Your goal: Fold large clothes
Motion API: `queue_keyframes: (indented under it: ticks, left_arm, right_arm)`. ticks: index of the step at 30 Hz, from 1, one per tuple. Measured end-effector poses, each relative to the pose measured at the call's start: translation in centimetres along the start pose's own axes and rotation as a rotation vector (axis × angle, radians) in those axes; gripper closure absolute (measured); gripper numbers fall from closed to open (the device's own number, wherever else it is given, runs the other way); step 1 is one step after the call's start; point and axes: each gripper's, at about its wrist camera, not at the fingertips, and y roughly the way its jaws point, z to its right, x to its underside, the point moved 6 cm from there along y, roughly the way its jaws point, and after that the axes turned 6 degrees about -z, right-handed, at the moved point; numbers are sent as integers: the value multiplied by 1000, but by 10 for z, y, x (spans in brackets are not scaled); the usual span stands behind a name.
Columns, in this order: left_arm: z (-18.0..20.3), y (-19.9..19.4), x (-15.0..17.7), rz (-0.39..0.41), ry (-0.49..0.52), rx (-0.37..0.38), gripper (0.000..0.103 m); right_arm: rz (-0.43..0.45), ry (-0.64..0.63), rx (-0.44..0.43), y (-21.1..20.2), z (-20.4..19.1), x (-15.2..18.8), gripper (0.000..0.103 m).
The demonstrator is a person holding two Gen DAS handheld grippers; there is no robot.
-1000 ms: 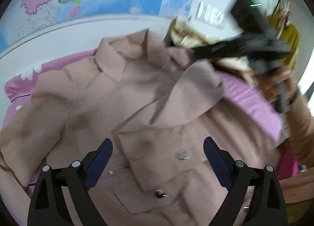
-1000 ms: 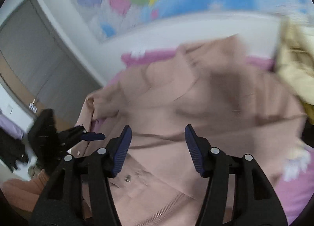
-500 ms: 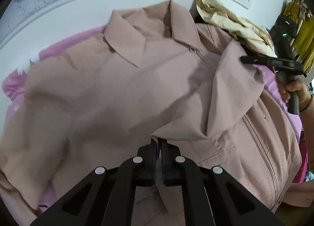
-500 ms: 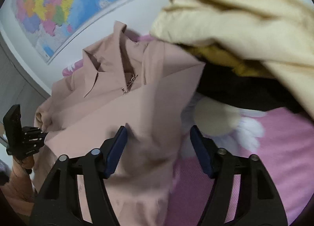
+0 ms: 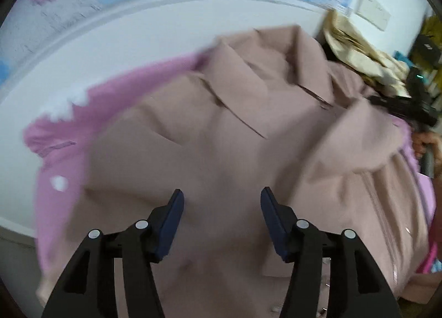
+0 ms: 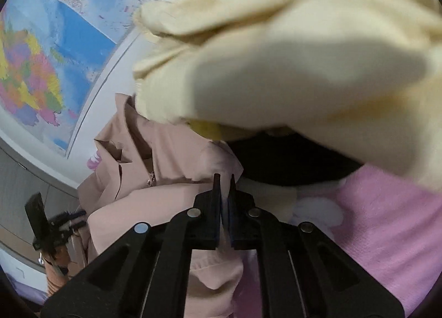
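A large dusty-pink jacket (image 5: 226, 135) with a collar and a front zip lies spread on a pink blanket (image 5: 69, 152). My left gripper (image 5: 221, 202) is open and empty, hovering over the jacket's middle. My right gripper (image 6: 224, 180) is shut on the jacket's right shoulder edge (image 6: 165, 174), close under a heap of cream clothes. It also shows in the left wrist view (image 5: 403, 109) at the jacket's right side. The left gripper shows small at the left of the right wrist view (image 6: 69, 221).
A heap of cream and yellow clothes (image 6: 290, 55) over something black (image 6: 290, 163) lies right beside the jacket's shoulder. A white headboard (image 5: 138, 42) and a wall map (image 6: 41, 69) stand behind. The pink blanket (image 6: 386, 221) extends to the right.
My left gripper was shut on a jacket fold and has opened, letting it go. My right gripper has closed on the jacket's shoulder edge near the cream heap.
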Motion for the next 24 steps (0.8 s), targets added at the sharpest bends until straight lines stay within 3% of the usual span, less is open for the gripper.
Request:
queue_keyframes:
  ticks: [1, 2, 6, 8, 12, 16, 19, 22, 24]
  left_arm:
    - [6, 3, 10, -14, 24, 39, 32]
    - [11, 4, 15, -18, 37, 58, 27]
    - [36, 5, 37, 7, 119, 126, 22]
    - [45, 21, 41, -42, 145, 110, 26]
    - [45, 28, 27, -31, 162, 43, 99]
    - [15, -1, -9, 42, 84, -45, 99]
    - [-5, -10, -31, 57, 33, -64, 97]
    - [-21, 4, -41, 12, 20, -159, 78]
    - [-23, 23, -43, -32, 12, -204, 73]
  right_arm:
    - [-2, 2, -5, 0, 1, 3, 96]
    - [-5, 1, -5, -2, 5, 5, 94]
    - [-15, -3, -3, -1, 8, 9, 90]
    - [-20, -13, 0, 0, 8, 11, 90]
    - [-17, -31, 0, -3, 5, 10, 95]
    - [49, -67, -18, -21, -7, -1, 100]
    - [58, -61, 7, -20, -7, -6, 100]
    - [50, -59, 68, -11, -3, -5, 98]
    - [58, -48, 109, -13, 0, -3, 85]
